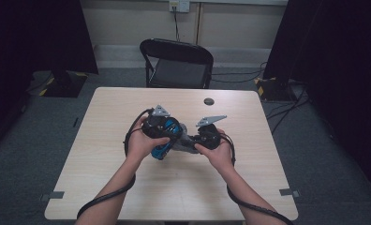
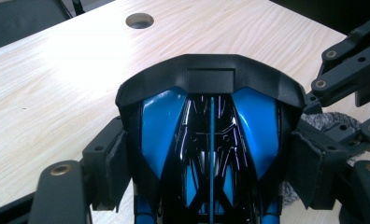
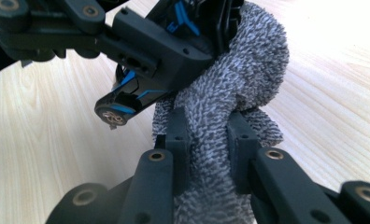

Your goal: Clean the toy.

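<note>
A blue and black toy car with a black rear wing sits between the pads of my left gripper, which is shut on its sides. In the high view the left gripper holds the car just above the middle of the table. My right gripper is shut on a grey towelling cloth, and the cloth's upper part presses against the car's side. In the high view, the right gripper is close to the right of the car, with the cloth between them.
The light wooden table has a round cable hole near its far edge. A black folding chair stands behind the table. Cables trail from both grippers along the forearms. Dark curtains and stands flank the table.
</note>
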`<state>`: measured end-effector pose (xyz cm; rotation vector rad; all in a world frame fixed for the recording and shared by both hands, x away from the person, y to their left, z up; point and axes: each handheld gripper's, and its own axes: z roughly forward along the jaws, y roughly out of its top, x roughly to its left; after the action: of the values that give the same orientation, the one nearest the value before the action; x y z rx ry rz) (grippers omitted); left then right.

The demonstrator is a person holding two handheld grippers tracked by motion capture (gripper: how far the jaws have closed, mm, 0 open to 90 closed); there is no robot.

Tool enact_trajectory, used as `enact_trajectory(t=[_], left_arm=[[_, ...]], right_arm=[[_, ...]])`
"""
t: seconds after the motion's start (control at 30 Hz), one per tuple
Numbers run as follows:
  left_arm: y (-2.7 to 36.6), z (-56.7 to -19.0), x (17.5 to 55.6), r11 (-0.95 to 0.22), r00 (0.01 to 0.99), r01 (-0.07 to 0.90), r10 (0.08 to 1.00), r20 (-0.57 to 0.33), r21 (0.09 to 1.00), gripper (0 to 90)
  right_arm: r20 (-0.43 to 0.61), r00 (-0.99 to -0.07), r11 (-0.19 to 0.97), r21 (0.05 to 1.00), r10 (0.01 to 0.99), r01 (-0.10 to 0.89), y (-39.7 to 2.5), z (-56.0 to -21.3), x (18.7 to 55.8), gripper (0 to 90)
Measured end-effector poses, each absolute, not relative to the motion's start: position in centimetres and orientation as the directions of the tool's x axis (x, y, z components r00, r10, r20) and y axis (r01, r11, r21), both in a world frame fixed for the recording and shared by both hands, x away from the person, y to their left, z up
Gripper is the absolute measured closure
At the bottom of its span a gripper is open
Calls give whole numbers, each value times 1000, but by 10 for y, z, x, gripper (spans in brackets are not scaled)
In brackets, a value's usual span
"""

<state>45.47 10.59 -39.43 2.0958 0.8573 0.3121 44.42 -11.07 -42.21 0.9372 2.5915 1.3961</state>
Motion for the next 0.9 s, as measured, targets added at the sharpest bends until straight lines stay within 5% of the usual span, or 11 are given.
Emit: enact_trajectory(t=[0.9], left_arm=[[99, -381, 464, -404, 732, 459, 677, -78, 791, 255]], right_arm=[[231, -859, 480, 749, 457, 456, -83, -442, 430, 749]])
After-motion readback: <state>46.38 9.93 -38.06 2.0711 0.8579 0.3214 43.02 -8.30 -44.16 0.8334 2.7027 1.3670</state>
